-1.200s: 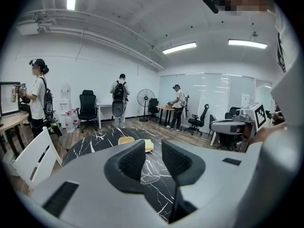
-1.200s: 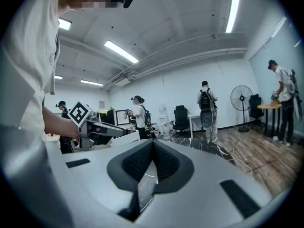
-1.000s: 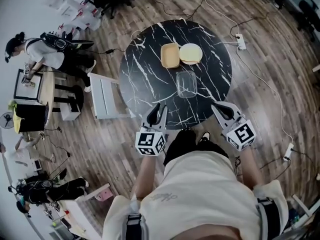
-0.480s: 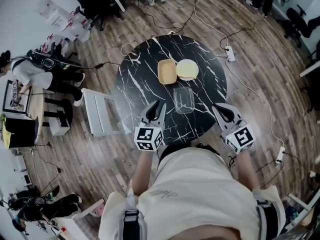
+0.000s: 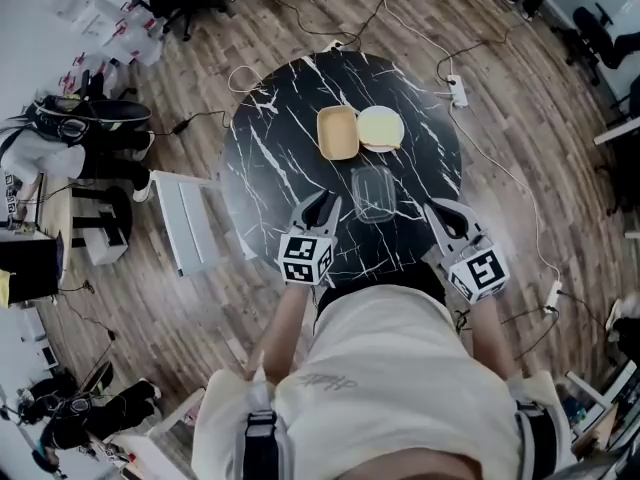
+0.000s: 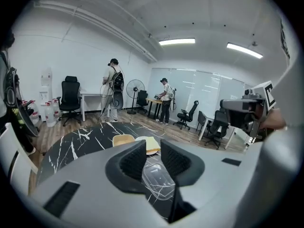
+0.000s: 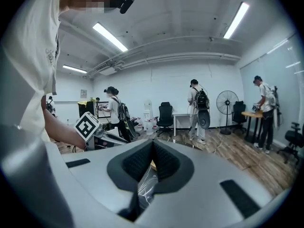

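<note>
Fingers of L gripper [image 6: 153, 147] apart, empty; clear rectangular plastic container [image 5: 373, 192] ahead of them, untouched. R gripper [image 7: 152, 145] fingers together, container beyond tips.

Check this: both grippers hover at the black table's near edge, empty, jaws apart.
Not both. The right gripper view shows the right gripper with its jaws together; only the left gripper has them apart. Both are empty at the black table's near edge.

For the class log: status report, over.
Left gripper open, right gripper shut, both empty. Clear box on table ahead, untouched. Tray and plate lie beyond.
</note>
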{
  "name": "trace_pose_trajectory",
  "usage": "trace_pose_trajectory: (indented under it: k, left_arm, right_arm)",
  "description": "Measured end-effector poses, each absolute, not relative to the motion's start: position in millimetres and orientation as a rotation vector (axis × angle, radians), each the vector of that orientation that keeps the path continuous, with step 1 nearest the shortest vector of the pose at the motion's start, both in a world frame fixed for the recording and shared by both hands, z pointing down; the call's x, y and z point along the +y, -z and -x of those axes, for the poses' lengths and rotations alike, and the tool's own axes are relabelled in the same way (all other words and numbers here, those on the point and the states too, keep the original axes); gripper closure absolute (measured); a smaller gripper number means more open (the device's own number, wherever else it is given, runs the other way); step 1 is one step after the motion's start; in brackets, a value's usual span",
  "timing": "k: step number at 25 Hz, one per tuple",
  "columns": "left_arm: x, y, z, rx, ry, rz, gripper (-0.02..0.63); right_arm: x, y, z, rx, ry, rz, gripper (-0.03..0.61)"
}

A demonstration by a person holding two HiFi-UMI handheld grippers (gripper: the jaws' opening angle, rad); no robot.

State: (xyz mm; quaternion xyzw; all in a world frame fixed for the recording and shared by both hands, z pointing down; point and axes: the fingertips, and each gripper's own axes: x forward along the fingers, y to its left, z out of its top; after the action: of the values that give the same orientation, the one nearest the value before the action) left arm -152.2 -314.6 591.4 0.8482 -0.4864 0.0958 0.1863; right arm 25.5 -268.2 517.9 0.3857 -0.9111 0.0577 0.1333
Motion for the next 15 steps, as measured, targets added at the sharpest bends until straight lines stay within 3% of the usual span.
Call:
trace_pose_trajectory:
  k: [15]
  left_arm:
    - [-341.1,-717.3,133.5,-1.306,-0.402,-1.98,0.514]
  right_arm:
    - [-312.1,-548.2,-35.8,-2.652,-0.162,-0.879,0.572]
